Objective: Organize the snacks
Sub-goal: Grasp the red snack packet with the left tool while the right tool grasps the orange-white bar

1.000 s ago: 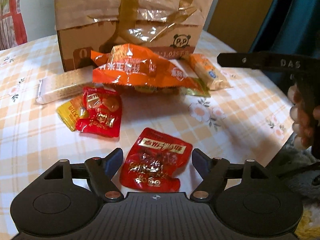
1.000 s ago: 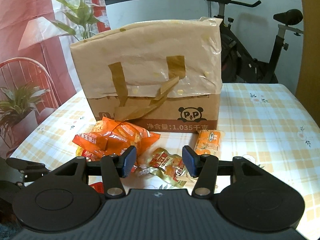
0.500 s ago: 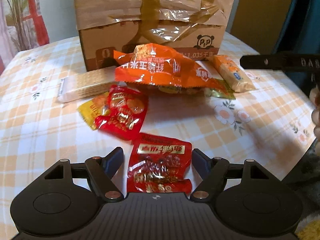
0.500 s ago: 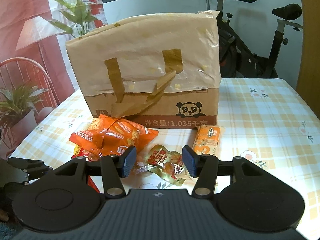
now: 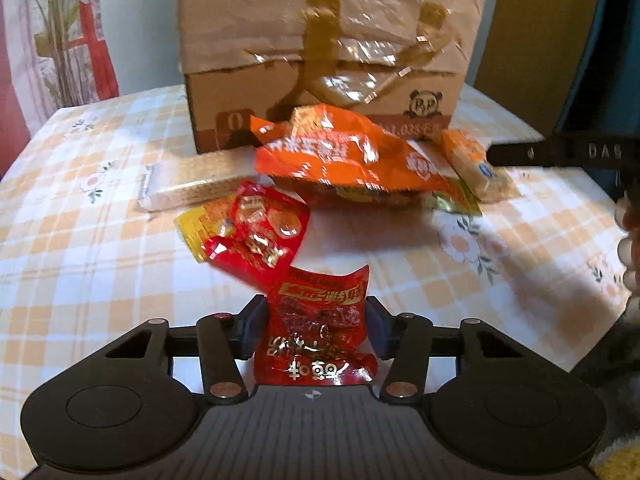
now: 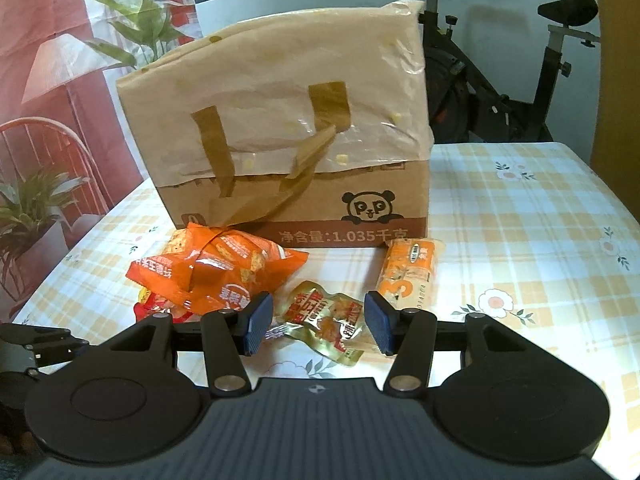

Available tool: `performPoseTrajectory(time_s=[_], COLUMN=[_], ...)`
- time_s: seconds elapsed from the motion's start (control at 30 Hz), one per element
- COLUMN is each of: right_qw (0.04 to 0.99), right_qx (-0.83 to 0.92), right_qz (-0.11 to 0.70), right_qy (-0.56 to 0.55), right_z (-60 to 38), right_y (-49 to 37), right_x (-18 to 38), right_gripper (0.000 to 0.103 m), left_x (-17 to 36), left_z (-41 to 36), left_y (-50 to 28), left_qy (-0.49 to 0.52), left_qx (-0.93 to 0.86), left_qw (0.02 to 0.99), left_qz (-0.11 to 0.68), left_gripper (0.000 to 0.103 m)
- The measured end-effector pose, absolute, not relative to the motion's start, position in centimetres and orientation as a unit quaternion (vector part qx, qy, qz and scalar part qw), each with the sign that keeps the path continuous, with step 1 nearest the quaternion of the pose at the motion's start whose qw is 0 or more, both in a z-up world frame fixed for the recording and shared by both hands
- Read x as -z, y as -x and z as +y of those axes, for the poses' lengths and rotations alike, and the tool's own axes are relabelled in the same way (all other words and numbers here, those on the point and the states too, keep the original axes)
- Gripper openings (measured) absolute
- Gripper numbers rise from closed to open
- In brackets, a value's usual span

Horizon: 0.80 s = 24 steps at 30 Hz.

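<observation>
**Cardboard at the back, red packet in your left jaws**

Cardboard first: the taped box [image 6: 280,140] stands upright at the far side of the checked tablecloth [image 6: 520,208], panda logo at its lower right, a plastic sheet and brown tape strips across its front. Every snack lies in front of it.

The orange bag [image 5: 352,156], largest of the snacks, sits crumpled just before the box, its top edge overlapping the box's printed band in your left view. To its left lies a pale wafer pack [image 5: 188,182], lengthwise, near the box's left corner. To its right, an orange-and-cream bar [image 6: 410,272] lies angled, its far end at the foot of the box.

Nearer you, a red pouch [image 5: 256,240] lies over a yellow packet [image 5: 194,224], only the yellow one's left part showing.

Your left gripper [image 5: 312,326] has its jaws closed in on a red packet [image 5: 316,332]; both blue pads press its sides and the packet buckles between them, its top edge curling up. Whether it is off the cloth you cannot tell.

Your right gripper [image 6: 316,322] has its jaws apart, grasping nothing. Seen between the pads, farther off on the cloth, lies a gold pouch [image 6: 324,322], between orange bag and bar. Contact between the pads and that pouch cannot be judged.
</observation>
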State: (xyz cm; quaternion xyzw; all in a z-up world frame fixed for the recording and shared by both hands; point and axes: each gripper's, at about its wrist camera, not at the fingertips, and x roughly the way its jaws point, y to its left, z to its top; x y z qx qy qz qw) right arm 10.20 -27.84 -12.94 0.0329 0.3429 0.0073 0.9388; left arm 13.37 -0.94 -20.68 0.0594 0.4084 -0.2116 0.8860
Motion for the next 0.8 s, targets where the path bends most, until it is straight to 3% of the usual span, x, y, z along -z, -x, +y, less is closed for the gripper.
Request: performPoseTrajectory(time_s=[0.8], right_qw=[0.943], right_qx=[0.073], right_qz=[0.321], right_qy=[0.043], right_z=[-31.1], right_y=[-15.1], right_x=[18.3], right_gripper=[0.054], left_x=[17.4], left_z=[1.3], left_y=[-12.9], left_qy=[0.009], left_qx=[0.179], left_qw=[0.926], left_qz=[0.333], left_gripper=[0.055])
